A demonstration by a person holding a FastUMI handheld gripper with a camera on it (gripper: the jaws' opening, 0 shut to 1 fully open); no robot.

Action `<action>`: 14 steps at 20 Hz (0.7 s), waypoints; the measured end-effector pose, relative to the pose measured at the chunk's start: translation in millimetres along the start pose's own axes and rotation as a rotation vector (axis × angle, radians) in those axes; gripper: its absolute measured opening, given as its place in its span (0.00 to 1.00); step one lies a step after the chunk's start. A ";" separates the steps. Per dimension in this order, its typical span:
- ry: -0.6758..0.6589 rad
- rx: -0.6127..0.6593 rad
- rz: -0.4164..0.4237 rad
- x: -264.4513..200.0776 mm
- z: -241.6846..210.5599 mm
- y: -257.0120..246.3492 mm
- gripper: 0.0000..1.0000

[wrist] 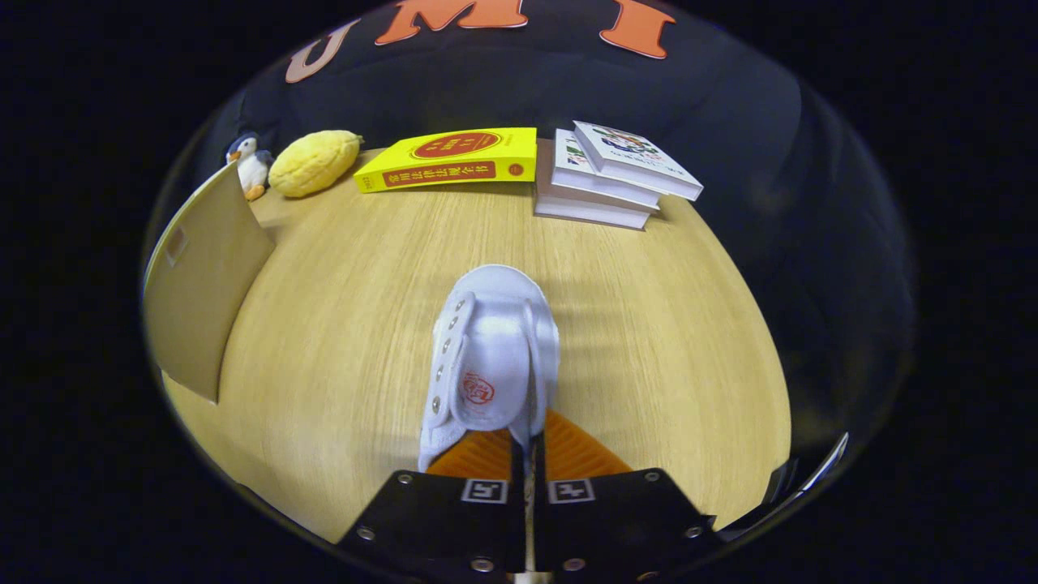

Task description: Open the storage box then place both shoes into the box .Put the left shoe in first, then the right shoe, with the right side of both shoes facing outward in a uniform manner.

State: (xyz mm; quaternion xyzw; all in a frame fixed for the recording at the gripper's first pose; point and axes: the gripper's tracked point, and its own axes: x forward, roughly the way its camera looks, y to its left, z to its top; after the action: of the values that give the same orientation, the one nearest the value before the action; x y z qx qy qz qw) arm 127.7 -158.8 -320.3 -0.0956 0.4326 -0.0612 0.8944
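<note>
Nearest, the gripper [528,466] pointed forward and slightly down over the bench [340,324], its orange fingers [478,458] drawn almost together and pinching the rear edge of a white shoe [491,357]. That shoe hung just ahead of the fingers, its long axis running straight away from them, toe end farthest, tongue and eyelets facing up. Left of the shoe stood a tan box flap [203,284]. Beyond the shoe lay a yellow book [454,158], with a stack of white books [616,174] to its right; left of the yellow book sat a yellow plush [315,162] and a toy penguin [250,166].
</note>
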 end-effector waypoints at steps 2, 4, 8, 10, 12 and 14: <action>-0.030 0.096 0.031 -5.6 6.6 3.2 0.00; -0.061 0.180 0.082 -13.5 18.0 9.3 0.00; -0.125 0.222 0.125 -31.4 39.9 20.2 0.00; -0.140 0.182 0.118 -37.2 41.3 26.0 0.00; -0.170 0.183 0.134 -45.1 51.2 35.9 0.00; -0.180 0.186 0.155 -55.0 56.5 46.5 0.00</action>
State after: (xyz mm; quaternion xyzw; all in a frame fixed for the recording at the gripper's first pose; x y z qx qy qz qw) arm 139.3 -96.2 -254.4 0.0160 0.3490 -0.0230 0.9367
